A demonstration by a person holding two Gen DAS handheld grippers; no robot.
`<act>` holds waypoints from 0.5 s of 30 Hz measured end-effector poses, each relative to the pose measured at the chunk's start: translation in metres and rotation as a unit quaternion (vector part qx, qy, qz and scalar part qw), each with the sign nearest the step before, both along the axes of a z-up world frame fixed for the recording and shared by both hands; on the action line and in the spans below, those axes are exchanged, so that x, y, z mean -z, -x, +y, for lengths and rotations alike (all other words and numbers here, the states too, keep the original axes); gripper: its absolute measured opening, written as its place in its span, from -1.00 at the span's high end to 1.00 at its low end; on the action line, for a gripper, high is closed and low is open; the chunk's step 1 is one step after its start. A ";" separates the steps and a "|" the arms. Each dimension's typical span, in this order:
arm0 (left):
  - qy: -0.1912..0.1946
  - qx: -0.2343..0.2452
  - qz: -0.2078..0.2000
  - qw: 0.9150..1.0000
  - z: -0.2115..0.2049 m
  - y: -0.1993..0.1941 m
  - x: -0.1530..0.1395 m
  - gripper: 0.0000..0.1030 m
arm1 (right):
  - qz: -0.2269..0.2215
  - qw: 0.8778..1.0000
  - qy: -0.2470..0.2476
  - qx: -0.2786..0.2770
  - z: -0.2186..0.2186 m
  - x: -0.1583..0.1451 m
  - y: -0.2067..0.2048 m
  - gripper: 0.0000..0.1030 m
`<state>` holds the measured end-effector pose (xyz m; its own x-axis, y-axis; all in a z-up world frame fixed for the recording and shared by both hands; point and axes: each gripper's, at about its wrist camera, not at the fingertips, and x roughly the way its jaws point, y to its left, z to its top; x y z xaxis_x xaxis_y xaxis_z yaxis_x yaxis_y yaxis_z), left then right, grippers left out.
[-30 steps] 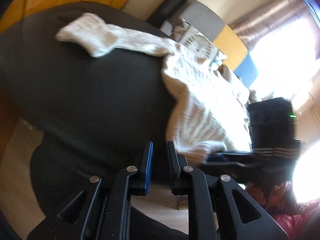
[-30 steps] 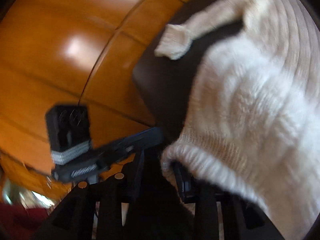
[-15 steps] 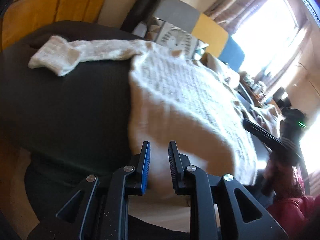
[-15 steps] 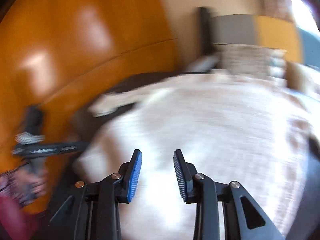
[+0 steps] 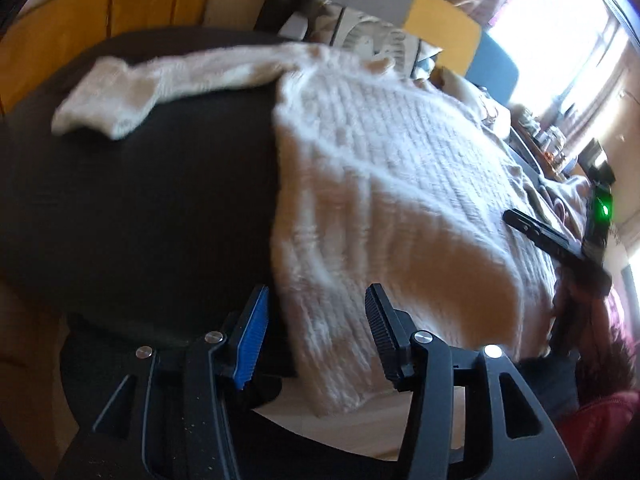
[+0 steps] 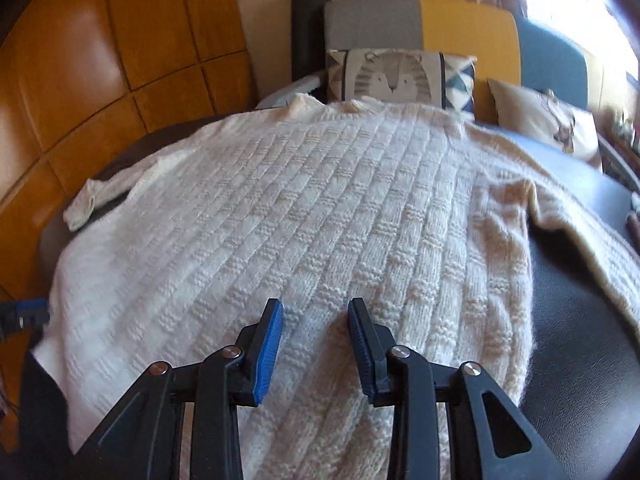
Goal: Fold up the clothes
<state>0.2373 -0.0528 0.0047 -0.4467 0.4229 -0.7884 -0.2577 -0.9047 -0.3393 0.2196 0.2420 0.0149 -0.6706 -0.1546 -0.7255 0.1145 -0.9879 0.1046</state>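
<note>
A cream knitted sweater (image 6: 320,216) lies spread flat on a dark counter (image 5: 140,208), filling the middle of both views, with one sleeve (image 5: 132,88) stretched toward the upper left of the left wrist frame. The left gripper (image 5: 316,320) sits at the bottom centre over the sweater's near hem; its jaws are opening, the fabric edge between them but not pinched. The right gripper (image 6: 316,344) hovers at the bottom centre of its view, jaws apart and released above the knit. A lion-print cushion (image 6: 396,76) rests behind at upper centre.
</note>
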 end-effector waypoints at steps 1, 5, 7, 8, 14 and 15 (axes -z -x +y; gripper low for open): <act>-0.005 0.005 0.000 1.000 0.001 0.000 0.000 -0.21 | 0.007 1.000 -0.010 -0.003 -0.002 0.001 -0.004 0.34; -0.006 0.017 0.005 1.000 0.012 -0.002 0.000 -0.39 | 0.017 1.000 -0.015 -0.002 -0.003 0.003 -0.004 0.31; 0.004 0.029 0.015 0.999 0.020 -0.005 -0.001 -0.38 | 0.018 1.000 0.001 0.002 0.001 0.003 -0.002 0.31; 0.024 0.036 0.023 0.999 0.026 -0.007 -0.001 -0.23 | 0.019 1.000 0.010 0.003 0.004 0.004 -0.001 0.31; -0.017 0.065 -0.010 0.998 0.021 -0.005 -0.002 0.66 | 0.024 0.998 0.053 0.007 0.016 0.005 -0.003 0.31; -0.020 0.066 -0.011 0.998 0.018 -0.005 -0.006 0.67 | 0.023 0.998 0.053 0.006 0.016 0.005 -0.003 0.31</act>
